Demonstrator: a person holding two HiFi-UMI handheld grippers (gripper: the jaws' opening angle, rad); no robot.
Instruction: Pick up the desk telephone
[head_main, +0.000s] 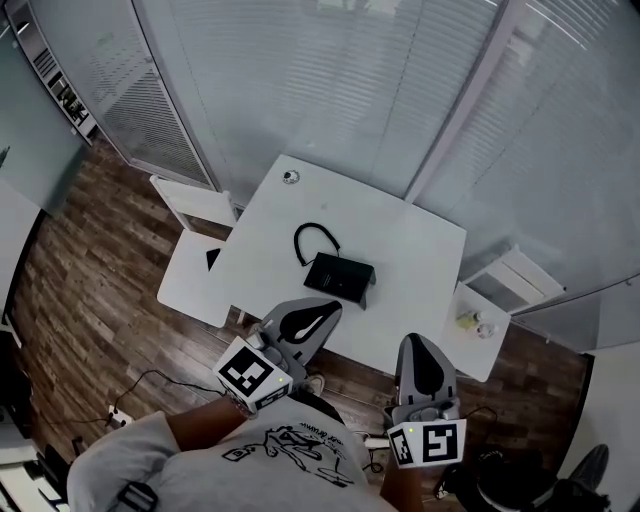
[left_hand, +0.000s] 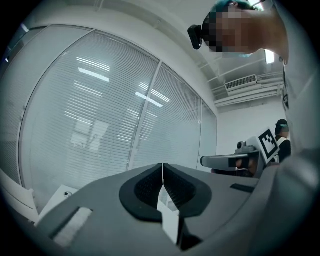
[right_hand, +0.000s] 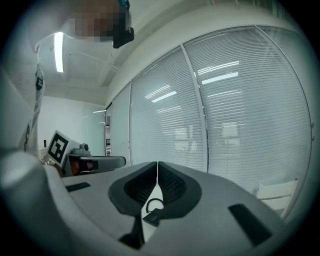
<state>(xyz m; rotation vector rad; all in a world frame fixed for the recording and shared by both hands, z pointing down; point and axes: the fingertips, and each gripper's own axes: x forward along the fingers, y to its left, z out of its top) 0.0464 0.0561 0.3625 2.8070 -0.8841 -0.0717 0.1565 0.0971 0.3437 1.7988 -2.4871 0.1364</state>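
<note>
My left claw (head_main: 327, 308) is shut tight: in its own view the two dark pads meet in a thin seam with nothing caught between them. My right claw (head_main: 416, 342) is the same, its pads pressed together and empty. Both are held out roughly level in front of me, side by side and apart from each other. From my head view the left tip overlaps the near edge of the white bench (head_main: 410, 235), while the right tip sits just at that edge, further to the right. The desk telephone (head_main: 340, 277) is a flat black unit lying near the middle of the bench, a little toward my side, beyond the tips of both claws and touching neither. Its black cord (head_main: 314, 238) curls in a loop on the bench top just behind it. In the right gripper view I can glimpse the telephone and its loop low down, through the gap under the closed pads. A white chair (head_main: 192, 204) stands at the bench's left side on the wooden floor (head_main: 90, 290), and pale blinds (head_main: 330, 80) fill the wall beyond.
</note>
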